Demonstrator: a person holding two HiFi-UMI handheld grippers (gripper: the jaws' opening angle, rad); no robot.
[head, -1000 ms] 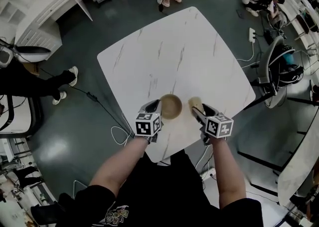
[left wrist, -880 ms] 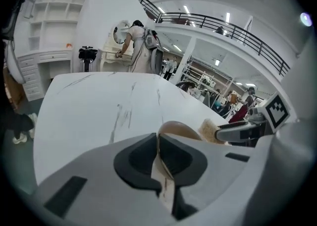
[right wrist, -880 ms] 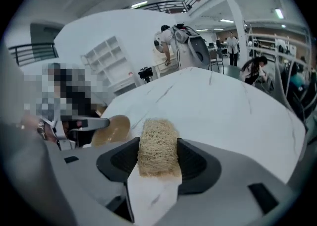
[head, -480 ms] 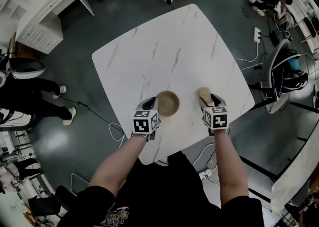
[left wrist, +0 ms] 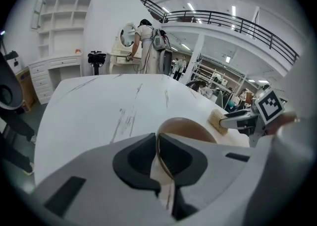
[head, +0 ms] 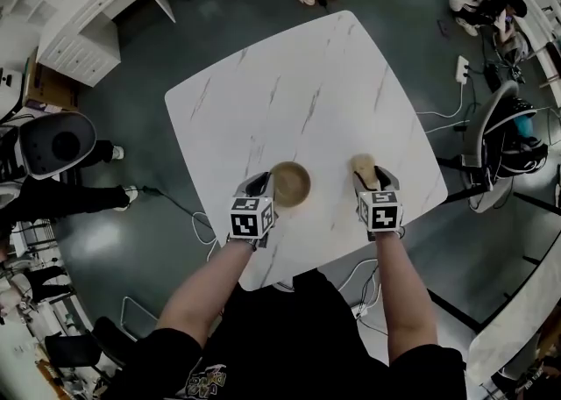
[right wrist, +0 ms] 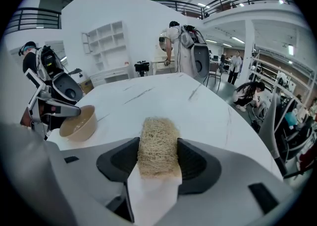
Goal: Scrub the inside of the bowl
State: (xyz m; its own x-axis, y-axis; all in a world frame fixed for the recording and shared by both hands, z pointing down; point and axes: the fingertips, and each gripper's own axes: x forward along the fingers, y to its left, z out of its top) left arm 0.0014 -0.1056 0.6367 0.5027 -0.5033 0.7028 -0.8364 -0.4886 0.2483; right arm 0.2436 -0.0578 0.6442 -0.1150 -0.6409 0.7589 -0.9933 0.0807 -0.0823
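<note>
Tan bowl rim pinched, left gripper | scrubber half-hidden, right gripper

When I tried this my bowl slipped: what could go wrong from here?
1. The left gripper pinches only the thin rim of the bowl; scrubbing pressure may tilt or twist it loose.
2. The scrubber sticks out little past the jaws of the right gripper, so they may strike the bowl.
</note>
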